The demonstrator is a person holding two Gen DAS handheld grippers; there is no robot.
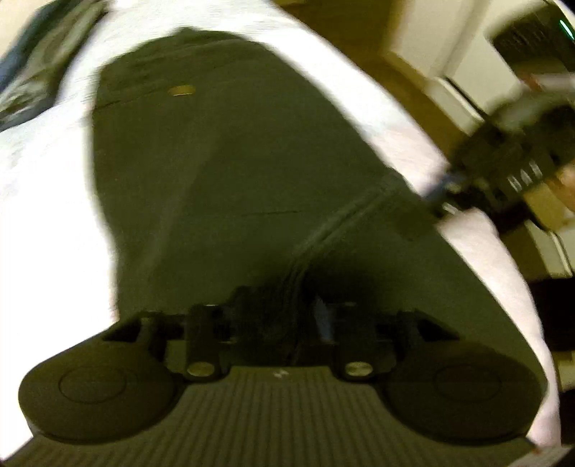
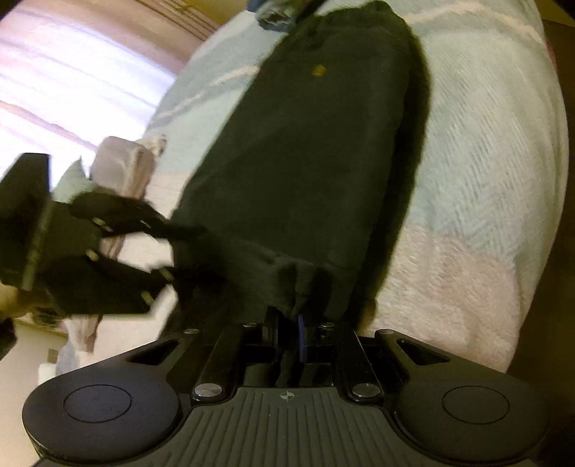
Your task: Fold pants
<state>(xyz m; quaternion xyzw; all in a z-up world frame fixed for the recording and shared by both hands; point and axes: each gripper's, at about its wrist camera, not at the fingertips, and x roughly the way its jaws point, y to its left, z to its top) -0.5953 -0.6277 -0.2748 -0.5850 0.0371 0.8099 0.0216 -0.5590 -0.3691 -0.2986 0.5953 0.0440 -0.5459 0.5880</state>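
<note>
We find the left hand-held gripper (image 1: 276, 323) clamped on the near edge of the dark pants (image 1: 230, 172); the right hand-held gripper (image 2: 287, 334) is likewise pinched on that end, beside it. The pants lie flat on the bed (image 2: 485, 161), long axis running away from both grippers, with a small yellow patch (image 2: 318, 70) near the far end. Crumpled blue cloth (image 2: 276, 14) sits just beyond that end. The bed carries a pale, striped, textured cover. White doors (image 1: 431, 32) stand to one side, a bright curtained window (image 2: 72, 72) opposite.
</note>
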